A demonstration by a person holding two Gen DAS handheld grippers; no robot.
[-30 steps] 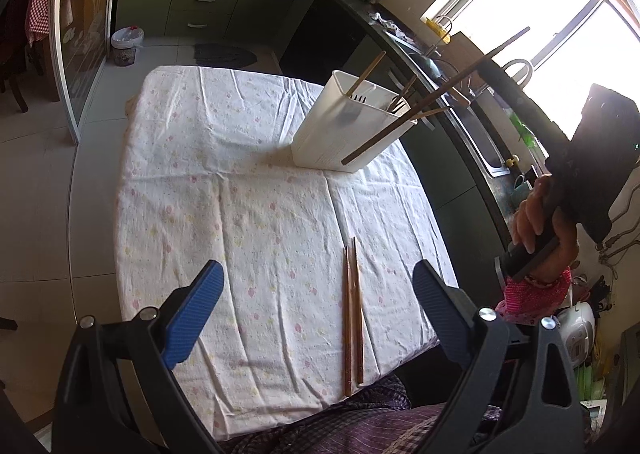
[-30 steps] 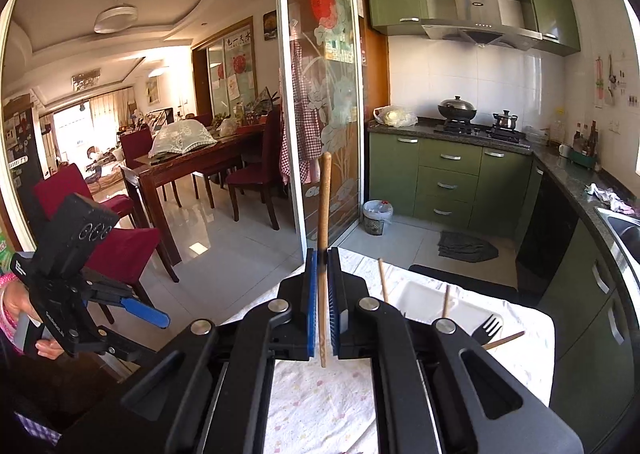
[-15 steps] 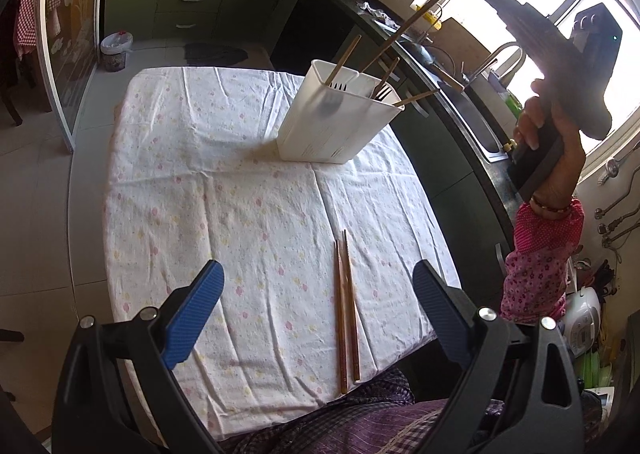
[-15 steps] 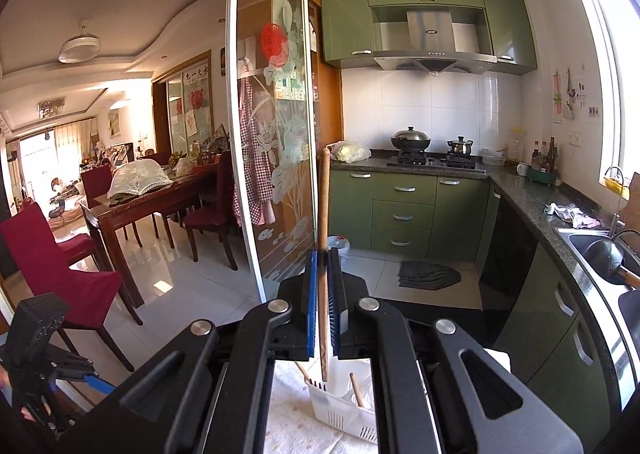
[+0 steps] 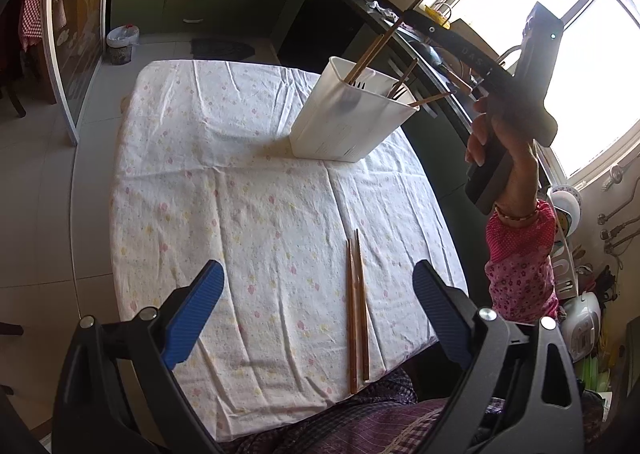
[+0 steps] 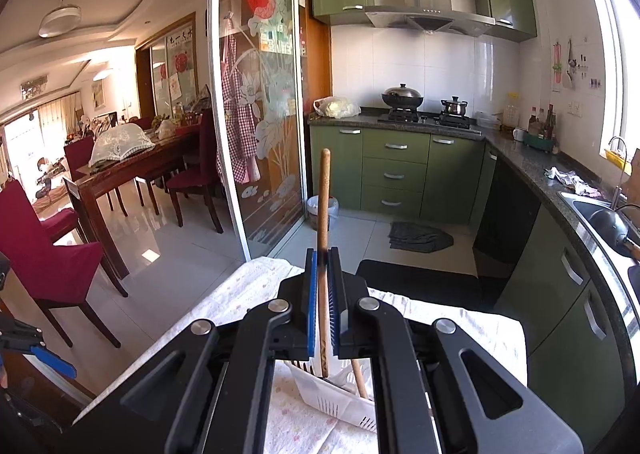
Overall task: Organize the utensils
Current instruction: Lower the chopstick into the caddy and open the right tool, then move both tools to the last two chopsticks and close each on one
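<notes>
Chopstick (image 6: 323,254) clenched upright in my right gripper (image 6: 324,308), its lower tip just over the white holder (image 5: 348,119) on the tabletop (image 5: 248,189). If I drop crooked, it may miss. Left fingers (image 5: 192,310) gape empty; two chopsticks (image 5: 357,310) wait nearby.

Right gripper (image 6: 324,282) clamped on a wooden chopstick (image 6: 323,213), blue pads tight against both sides. Stick near upright, top end well above the jaws, lower end down over a white holder (image 6: 340,402). Another stick (image 6: 359,378) leaning inside it. Holder resting on a flowered cloth (image 6: 460,322). Beyond: green cabinets (image 6: 396,169), stove with wok (image 6: 402,95), glass sliding door (image 6: 260,93), red chairs (image 6: 60,254).
</notes>
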